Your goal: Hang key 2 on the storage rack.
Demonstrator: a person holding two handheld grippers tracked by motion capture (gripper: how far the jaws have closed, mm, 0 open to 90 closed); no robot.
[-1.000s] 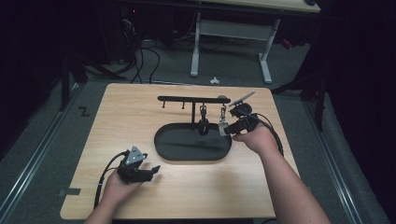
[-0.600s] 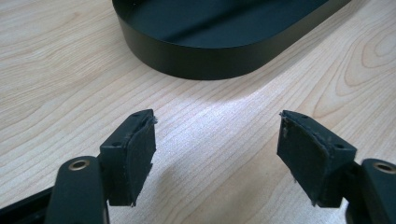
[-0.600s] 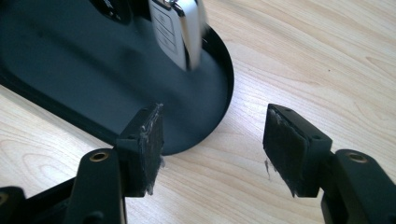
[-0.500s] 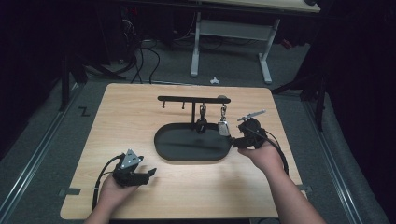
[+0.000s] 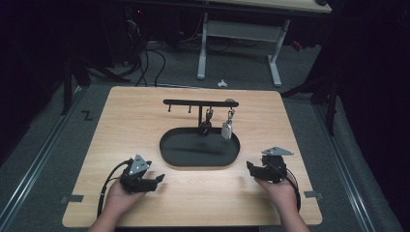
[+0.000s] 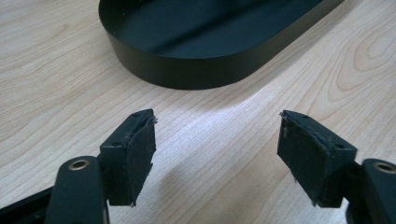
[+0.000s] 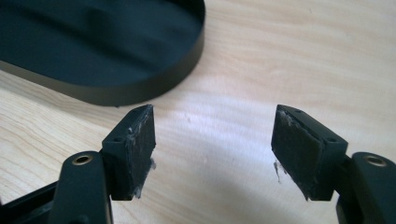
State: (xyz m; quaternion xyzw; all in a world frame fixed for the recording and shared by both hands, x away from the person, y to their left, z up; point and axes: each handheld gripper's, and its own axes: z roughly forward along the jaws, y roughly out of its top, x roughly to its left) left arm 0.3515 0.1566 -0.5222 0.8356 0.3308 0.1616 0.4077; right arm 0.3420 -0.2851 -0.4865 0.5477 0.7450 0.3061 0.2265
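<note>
A black oval tray (image 5: 176, 157) lies in the middle of the wooden table (image 5: 130, 121), with a black hook rack (image 5: 193, 102) rising over its far side. Two key fobs hang from the rack: a dark one (image 5: 206, 126) and a silver one (image 5: 226, 129). My left gripper (image 5: 155, 181) rests open near the front left, its jaws empty, with the tray's wall (image 6: 187, 77) just ahead. At the front right my right gripper (image 5: 251, 169) is open and empty, and the tray's end (image 7: 154, 88) lies ahead to its left.
The table's front edge runs just behind both hands. A desk frame (image 5: 237, 36) and cables (image 5: 145, 53) stand on the floor beyond the far edge. Bare wood lies on either side of the tray.
My right gripper has drawn back from the hanging fobs at the rack to the front right of the table. The left gripper has barely shifted.
</note>
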